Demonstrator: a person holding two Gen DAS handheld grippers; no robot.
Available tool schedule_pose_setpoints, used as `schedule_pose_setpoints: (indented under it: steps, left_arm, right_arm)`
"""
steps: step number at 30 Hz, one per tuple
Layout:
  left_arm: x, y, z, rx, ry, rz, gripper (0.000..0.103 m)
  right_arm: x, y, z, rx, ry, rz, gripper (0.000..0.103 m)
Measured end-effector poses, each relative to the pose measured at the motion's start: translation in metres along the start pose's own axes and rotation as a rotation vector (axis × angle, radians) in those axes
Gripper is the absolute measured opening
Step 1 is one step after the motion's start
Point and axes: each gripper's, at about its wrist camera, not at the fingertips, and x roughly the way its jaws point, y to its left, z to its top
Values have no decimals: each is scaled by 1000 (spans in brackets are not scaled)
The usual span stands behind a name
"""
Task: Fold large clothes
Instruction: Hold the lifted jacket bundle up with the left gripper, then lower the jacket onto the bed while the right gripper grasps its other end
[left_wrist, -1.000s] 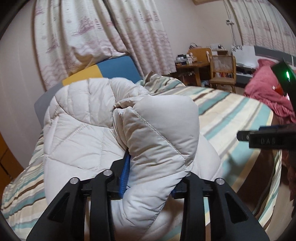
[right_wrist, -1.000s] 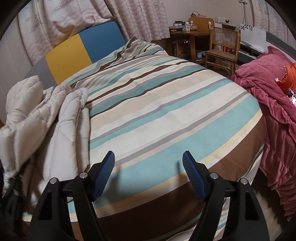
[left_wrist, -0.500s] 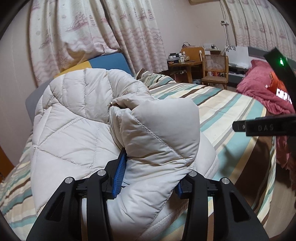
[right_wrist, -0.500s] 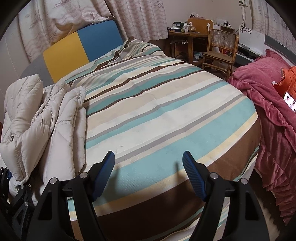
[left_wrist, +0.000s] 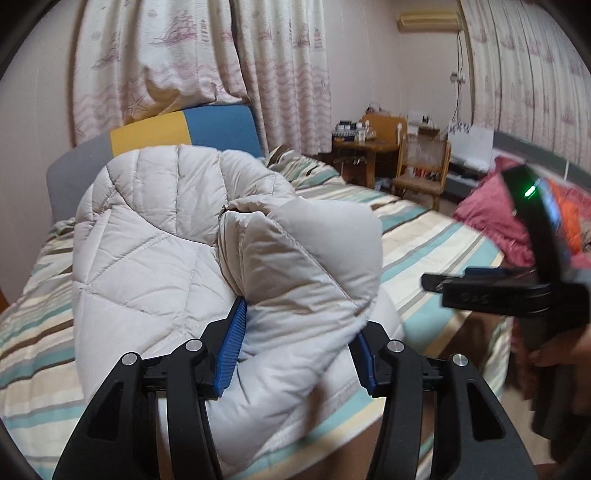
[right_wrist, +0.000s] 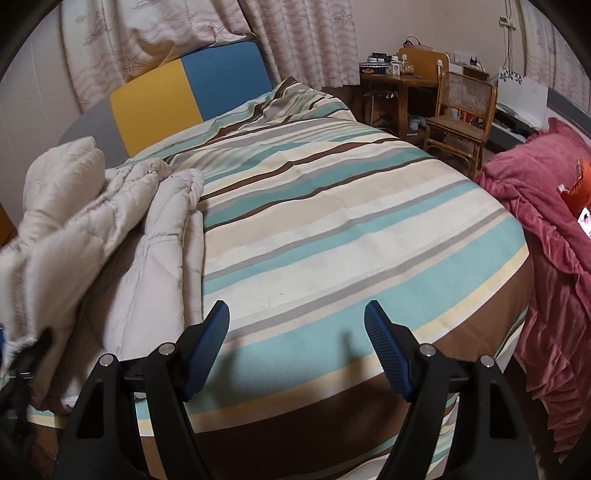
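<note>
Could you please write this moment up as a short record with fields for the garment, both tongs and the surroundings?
garment: cream quilted jacket, bunched at the left side of the striped bed
left tongs: jaws have just been opening; a padded fold of the jacket sits between the blue pads and still fills the gap
right tongs: open, nothing between the jaws, above bare bedspread
headboard: yellow and blue panels
beside the bed: red blanket; wicker chair
</note>
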Motion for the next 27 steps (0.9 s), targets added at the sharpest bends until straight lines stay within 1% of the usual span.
schedule_pose_setpoints:
  steps: [2,4,5,7,8,9,10,11,12,14,15,16,17,18,19,20,21,22,23,25,26,27]
  left_arm:
    - [-12,6,2,-24,-12,-18,61]
    - [-33,20,3,-87,-63,-66,75]
    - [-42,26,4,-110,-88,-76,75]
    - [-69,45,5,-157,-188,-81,75]
    - [-80,54,5,-171,-243,-61,76]
    - [-91,68,4,-192,-296,-1,82]
    - [-95,81,3,-216,-315,55,83]
    - [-95,104,1,-268,-323,131,83]
    - [-93,122,-2,-315,-317,178,83]
    - [-83,163,-12,-447,-285,300,82]
    - [-69,195,-22,-577,-217,355,76]
    - [-61,211,-28,-659,-181,362,69]
    - [-50,229,-36,-757,-145,366,69]
    - [-41,240,-42,-820,-116,351,69]
    - [-28,248,-45,-856,-80,339,62]
    - [-18,249,-45,-859,-49,339,61]
    - [-6,246,-42,-844,-19,310,57]
    - [3,240,-37,-820,-2,280,48]
    - [11,227,-28,-777,6,263,46]
    - [20,209,-16,-719,-1,246,37]
    - [24,197,-7,-691,-2,226,36]
    - [27,193,-2,-680,0,215,36]
  right_arm:
    - [1,4,1,-24,0,-32,75]
    - [1,6,3,-52,-10,-54,75]
    - [0,7,5,-62,-15,-63,75]
    - [-1,8,8,-75,-19,-64,75]
    - [-2,8,9,-76,-22,-60,75]
    - [-4,10,12,-79,-28,-55,75]
    - [-5,11,15,-83,-32,-52,75]
    - [-6,13,17,-88,-37,-48,75]
    - [-8,15,20,-92,-43,-43,75]
    - [-11,23,29,-104,-60,-24,75]
    - [-13,27,33,-113,-69,-18,75]
    - [-16,33,38,-126,-84,-11,75]
    - [-19,39,43,-137,-96,-4,75]
    - [-21,43,48,-147,-106,4,75]
    - [-24,49,54,-161,-120,12,75]
    - [-27,54,59,-173,-132,15,75]
    - [-30,59,64,-187,-145,15,75]
    - [-33,62,66,-199,-153,13,75]
    - [-35,66,70,-209,-160,11,75]
    - [-40,70,74,-217,-176,15,75]
    - [-43,71,76,-216,-182,20,75]
    - [-45,72,79,-214,-188,26,75]
